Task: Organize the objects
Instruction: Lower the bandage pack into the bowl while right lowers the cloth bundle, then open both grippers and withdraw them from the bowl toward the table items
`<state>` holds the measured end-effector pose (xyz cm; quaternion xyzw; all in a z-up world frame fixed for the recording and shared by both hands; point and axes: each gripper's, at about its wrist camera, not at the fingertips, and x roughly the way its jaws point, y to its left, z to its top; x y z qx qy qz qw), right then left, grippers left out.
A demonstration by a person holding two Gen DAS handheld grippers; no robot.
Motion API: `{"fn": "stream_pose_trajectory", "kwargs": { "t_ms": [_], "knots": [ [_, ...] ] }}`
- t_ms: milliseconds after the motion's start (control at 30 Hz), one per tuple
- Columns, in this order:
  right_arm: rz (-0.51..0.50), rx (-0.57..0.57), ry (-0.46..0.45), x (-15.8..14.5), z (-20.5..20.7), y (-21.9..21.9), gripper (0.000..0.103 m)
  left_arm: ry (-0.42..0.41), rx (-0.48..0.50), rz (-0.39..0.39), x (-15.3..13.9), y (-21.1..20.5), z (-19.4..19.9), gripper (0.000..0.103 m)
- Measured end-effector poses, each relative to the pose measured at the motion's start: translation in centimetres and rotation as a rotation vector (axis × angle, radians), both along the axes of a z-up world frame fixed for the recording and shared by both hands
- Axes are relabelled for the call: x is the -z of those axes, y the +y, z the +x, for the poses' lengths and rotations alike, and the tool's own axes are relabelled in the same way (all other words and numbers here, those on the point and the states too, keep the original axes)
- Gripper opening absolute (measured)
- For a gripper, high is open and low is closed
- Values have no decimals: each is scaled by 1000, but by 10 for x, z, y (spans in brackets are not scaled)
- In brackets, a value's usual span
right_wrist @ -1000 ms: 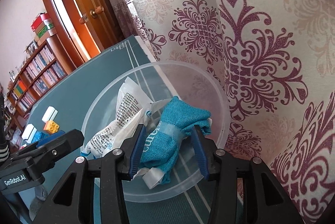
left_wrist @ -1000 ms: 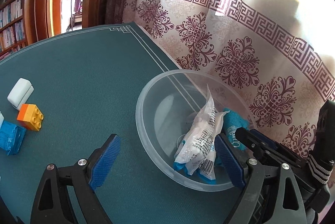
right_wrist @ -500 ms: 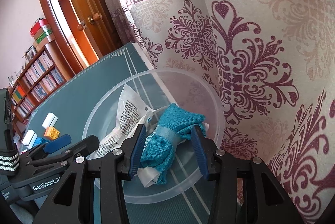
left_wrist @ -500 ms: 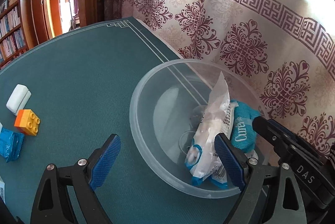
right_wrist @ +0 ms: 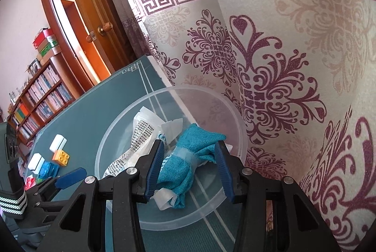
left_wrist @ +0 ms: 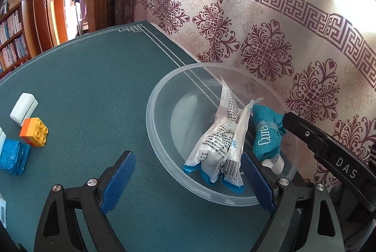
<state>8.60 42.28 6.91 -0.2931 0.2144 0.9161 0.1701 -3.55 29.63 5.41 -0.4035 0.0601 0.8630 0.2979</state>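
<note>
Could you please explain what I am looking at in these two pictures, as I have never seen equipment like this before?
There is no robot here: a person holds a hand-held two-finger clamp in each hand, and each clamp carries a wide-angle camera looking forward along its blue-padded fingers. One picture comes from the left gripper, whose jaws stand wide open with nothing between the pads. The other comes from the right gripper, which is closed on a rolled teal cloth above a clear plastic bowl. The bowl sits on a green table mat near a patterned curtain and already contains a white printed packet. Farther away on the mat lie an orange toy brick, a white block and a blue packet, apparently awaiting sorting.
</note>
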Motion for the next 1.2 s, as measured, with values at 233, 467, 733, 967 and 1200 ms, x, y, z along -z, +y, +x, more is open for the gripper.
{"fn": "stream_pose_trajectory", "kwargs": {
  "t_ms": [233,467,733,967,1200],
  "knots": [
    [20,-24,3,-3,-1,-13,47,55,-37,-5,-10,-21,5,94],
    [42,-81,0,-6,-2,-33,47,77,-114,-15,-15,-55,4,94],
    [49,-159,-7,-6,-5,-64,50,100,-226,-9,-21,-106,3,96],
    [50,-214,-10,-7,-10,-93,54,126,-329,-12,-25,-152,1,99],
    [47,-276,-27,-2,-19,-122,54,147,-459,-22,-25,-203,-8,102]
  ]
}}
